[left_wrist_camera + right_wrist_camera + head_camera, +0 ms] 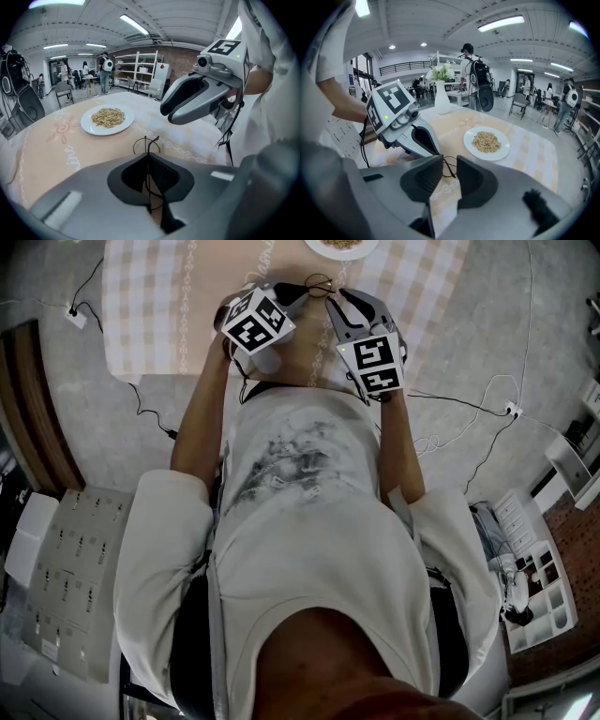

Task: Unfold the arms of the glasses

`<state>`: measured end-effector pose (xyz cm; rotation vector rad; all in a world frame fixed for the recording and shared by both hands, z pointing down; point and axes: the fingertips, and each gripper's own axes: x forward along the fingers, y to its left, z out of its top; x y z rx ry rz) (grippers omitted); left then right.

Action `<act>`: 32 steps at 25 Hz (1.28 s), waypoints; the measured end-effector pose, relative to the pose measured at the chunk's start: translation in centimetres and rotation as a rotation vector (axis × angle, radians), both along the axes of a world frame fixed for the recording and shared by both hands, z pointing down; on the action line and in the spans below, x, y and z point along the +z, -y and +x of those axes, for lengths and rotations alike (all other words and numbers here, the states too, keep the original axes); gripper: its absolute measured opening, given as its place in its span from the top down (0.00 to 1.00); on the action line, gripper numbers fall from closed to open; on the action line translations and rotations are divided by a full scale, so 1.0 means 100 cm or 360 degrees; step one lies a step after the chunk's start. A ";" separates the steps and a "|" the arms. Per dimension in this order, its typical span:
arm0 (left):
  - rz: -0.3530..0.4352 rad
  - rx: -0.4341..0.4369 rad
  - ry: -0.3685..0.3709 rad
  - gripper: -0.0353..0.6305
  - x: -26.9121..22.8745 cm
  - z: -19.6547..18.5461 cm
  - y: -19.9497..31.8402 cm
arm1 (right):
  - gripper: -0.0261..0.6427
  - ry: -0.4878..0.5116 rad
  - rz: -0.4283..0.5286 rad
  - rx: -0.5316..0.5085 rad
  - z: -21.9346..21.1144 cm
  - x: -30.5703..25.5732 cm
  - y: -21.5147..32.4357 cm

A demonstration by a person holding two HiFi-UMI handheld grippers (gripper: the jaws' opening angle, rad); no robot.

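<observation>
Thin black wire glasses (pixel 319 284) hang above the checked tablecloth between my two grippers. The left gripper (pixel 298 293) comes in from the left and the right gripper (pixel 336 304) from the right. In the left gripper view the left gripper (pixel 149 158) is shut on the glasses (pixel 146 142): the wire runs down between its pads and a lens loop sticks out above them. In the right gripper view the right gripper (pixel 449 159) stands open, with a bare gap between its pads. A piece of the glasses (pixel 449 168) lies just past its tips, beside the left gripper (pixel 410 136).
A white plate (pixel 367 249) of grain-like food sits on the table (pixel 150 296) beyond the glasses; its rim (pixel 89 127) also shows in the left gripper view. A vase of flowers (pixel 441 96) stands farther back. Cables (pixel 450 404) trail over the floor. People stand in the background.
</observation>
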<state>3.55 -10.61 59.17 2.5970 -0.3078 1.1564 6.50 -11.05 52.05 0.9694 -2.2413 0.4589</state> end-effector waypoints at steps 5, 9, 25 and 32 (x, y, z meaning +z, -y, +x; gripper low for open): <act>-0.0009 0.0019 -0.0023 0.93 -0.003 0.000 -0.003 | 0.87 -0.0010 0.0020 0.0003 0.002 0.001 0.005; -0.0008 0.0041 -0.0039 0.93 -0.005 0.000 -0.005 | 0.92 -0.0022 0.0028 -0.0012 0.003 0.004 0.008; -0.0023 0.0126 -0.0060 0.93 -0.006 0.001 -0.012 | 0.94 -0.0146 -0.0013 -0.0222 0.000 0.029 0.021; -0.0036 0.0149 -0.0064 0.93 -0.005 0.001 -0.013 | 0.94 -0.0199 -0.0057 -0.0370 -0.008 0.042 0.018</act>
